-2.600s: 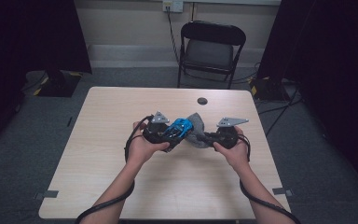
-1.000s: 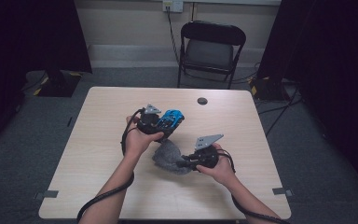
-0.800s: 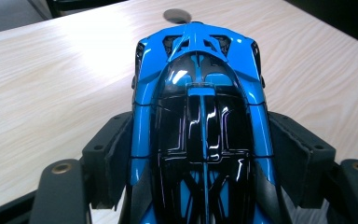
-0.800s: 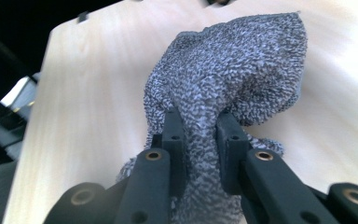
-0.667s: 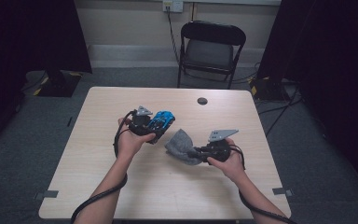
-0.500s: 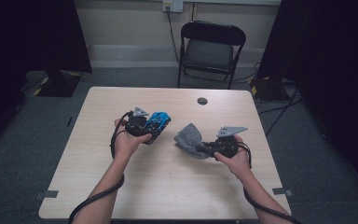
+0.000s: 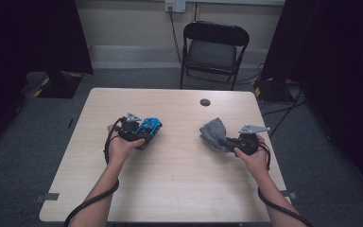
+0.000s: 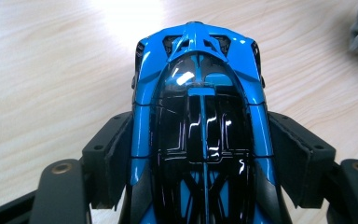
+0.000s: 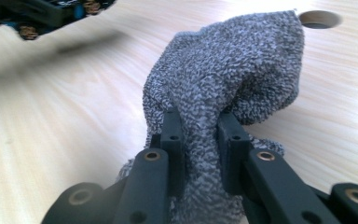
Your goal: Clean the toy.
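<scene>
Worktop (image 7: 170, 189) of pale wood fills the scene, with a dark folding chair (image 7: 213, 47) behind its far edge and a small round hole (image 7: 205, 102) near that edge. On the person's right side, the right tool (image 7: 228, 141) pinches a bunched grey cloth (image 7: 212, 135); in the right gripper view its jaws stand nearly together, with a fold of the cloth (image 9: 233, 70) squeezed between them and the rest standing up above the wood. On the left side, the left tool (image 7: 144, 137) clamps a blue toy car (image 7: 150, 127); the left gripper view shows a pad (image 8: 116, 158) pressed against each flank of the car (image 8: 200, 116), roof up, nose pointing away. Car and cloth lie well apart.

Judging by this, the work looks like wiping the car with the cloth, and the two must meet for that. To do it well, hold the car level and steady, keeping the side grip so the roof and nose stay free. Bring the loose bulk of the cloth onto the paint, not the jaw tips, which could scratch the gloss. Keep the pinch firm so the fold does not slip out mid-stroke.
</scene>
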A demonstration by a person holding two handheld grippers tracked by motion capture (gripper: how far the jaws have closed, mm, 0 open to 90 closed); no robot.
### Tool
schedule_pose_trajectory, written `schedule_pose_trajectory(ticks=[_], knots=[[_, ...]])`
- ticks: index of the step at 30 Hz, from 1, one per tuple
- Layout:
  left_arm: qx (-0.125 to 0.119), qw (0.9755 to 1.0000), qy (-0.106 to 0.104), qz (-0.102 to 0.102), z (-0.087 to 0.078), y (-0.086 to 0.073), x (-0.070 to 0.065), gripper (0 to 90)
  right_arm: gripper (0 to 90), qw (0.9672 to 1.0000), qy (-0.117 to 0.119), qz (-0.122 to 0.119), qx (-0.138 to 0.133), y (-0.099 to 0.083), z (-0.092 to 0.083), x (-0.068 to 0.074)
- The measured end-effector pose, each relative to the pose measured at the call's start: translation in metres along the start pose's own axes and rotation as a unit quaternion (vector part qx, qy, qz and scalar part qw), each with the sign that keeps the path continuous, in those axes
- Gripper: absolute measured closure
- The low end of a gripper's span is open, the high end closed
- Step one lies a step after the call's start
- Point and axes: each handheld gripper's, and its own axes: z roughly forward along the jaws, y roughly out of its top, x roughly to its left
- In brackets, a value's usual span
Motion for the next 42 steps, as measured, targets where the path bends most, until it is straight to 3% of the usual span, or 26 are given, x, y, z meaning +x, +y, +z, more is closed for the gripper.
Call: schedule_pose_trajectory(ticks=[8,23,33,42], knots=[[0.006,0.9997,0.018,-0.012,0.004,-0.014,0.015,28.2,75.4,0.9991,-0.039,0.016,0.007,-0.01,-0.004,-0.018],[0.016,0.9991,0.03,-0.024,0.013,-0.028,0.029,28.2,73.0,0.9972,-0.064,0.033,0.023,-0.02,0.0,-0.031],[0.025,0.999,0.033,-0.015,0.014,-0.027,0.027,28.1,69.9,0.9964,-0.07,0.04,0.025,-0.024,0.001,-0.033],[0.044,0.9984,0.036,0.0,0.014,-0.027,0.026,27.8,59.4,0.9956,-0.076,0.049,0.023,-0.026,-0.001,-0.032]])
